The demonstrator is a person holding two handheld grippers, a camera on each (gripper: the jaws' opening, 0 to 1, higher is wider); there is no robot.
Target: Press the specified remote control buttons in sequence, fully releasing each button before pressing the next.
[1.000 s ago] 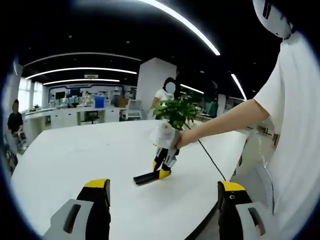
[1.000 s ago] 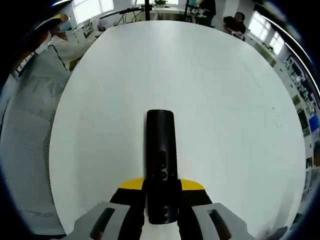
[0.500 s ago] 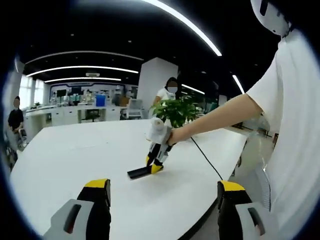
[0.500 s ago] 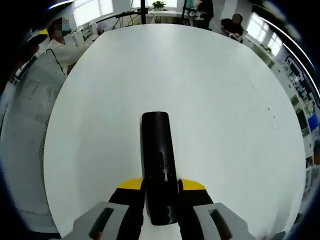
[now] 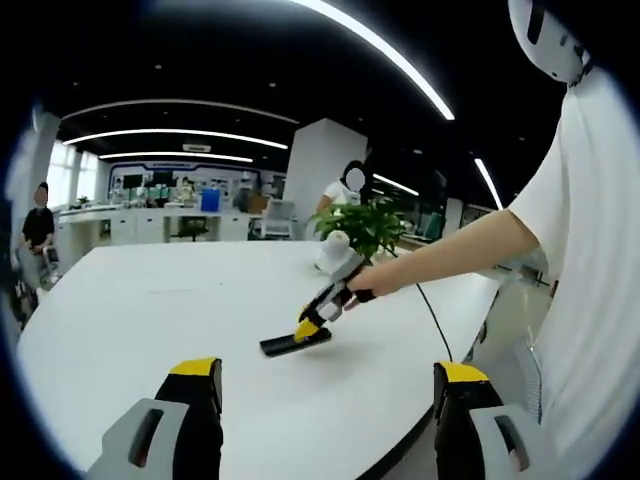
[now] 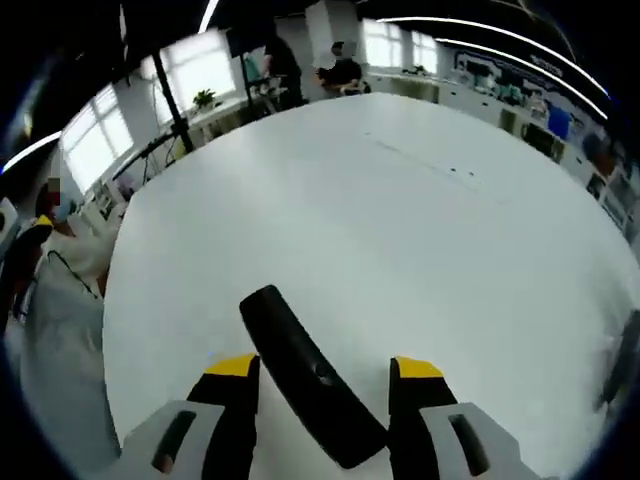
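Observation:
A black remote [image 5: 295, 344] lies flat on the white table [image 5: 150, 300]. In the left gripper view, the right gripper [image 5: 310, 328], held in a person's hand [image 5: 372, 283], slants down with its yellow tips at the remote's near end. In the right gripper view the remote [image 6: 310, 375] lies slantwise between the jaws of the right gripper [image 6: 325, 370], which is open, with a gap on each side. My left gripper [image 5: 330, 400] hangs well short of the remote, jaws wide open and nothing between them.
A green plant [image 5: 365, 222] in a white pot and a thin dark cable [image 5: 432, 322] are behind the remote. The table's edge runs close on the right. Seated people [image 6: 345, 70] are at the far end, and a dark stand [image 6: 165, 110] rises beyond the table.
The right gripper's jaws have opened off the remote and the gripper has tipped lower. The remote now lies slantwise between them. The left gripper stays open.

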